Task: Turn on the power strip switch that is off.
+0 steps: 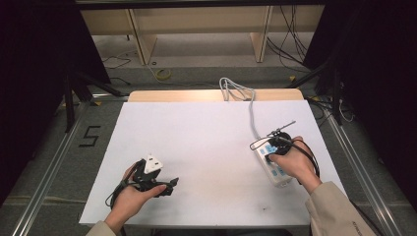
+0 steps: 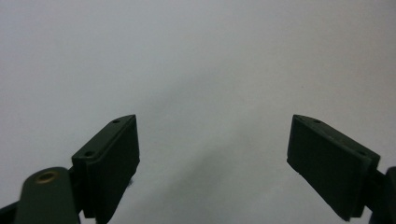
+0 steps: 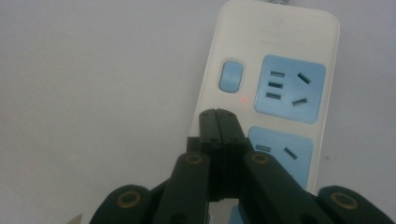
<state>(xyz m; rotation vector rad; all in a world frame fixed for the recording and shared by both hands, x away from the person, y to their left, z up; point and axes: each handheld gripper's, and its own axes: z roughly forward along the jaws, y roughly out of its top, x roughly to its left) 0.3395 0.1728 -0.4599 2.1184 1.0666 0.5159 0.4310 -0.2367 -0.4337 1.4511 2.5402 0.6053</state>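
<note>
Where two grippers wait, one power strip (image 1: 273,164) lies.

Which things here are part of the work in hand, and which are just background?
In use: power strip, its switch, its cable, right gripper shut over the strip, left gripper open over the table.

Background: shelving, floor cables, floor mark.

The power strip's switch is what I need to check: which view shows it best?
The right gripper view: the power strip lies close below, its blue switch and a red light plain beside the sockets. The high view shows the strip small and partly under the hand. The left gripper view faces bare white table.
</note>
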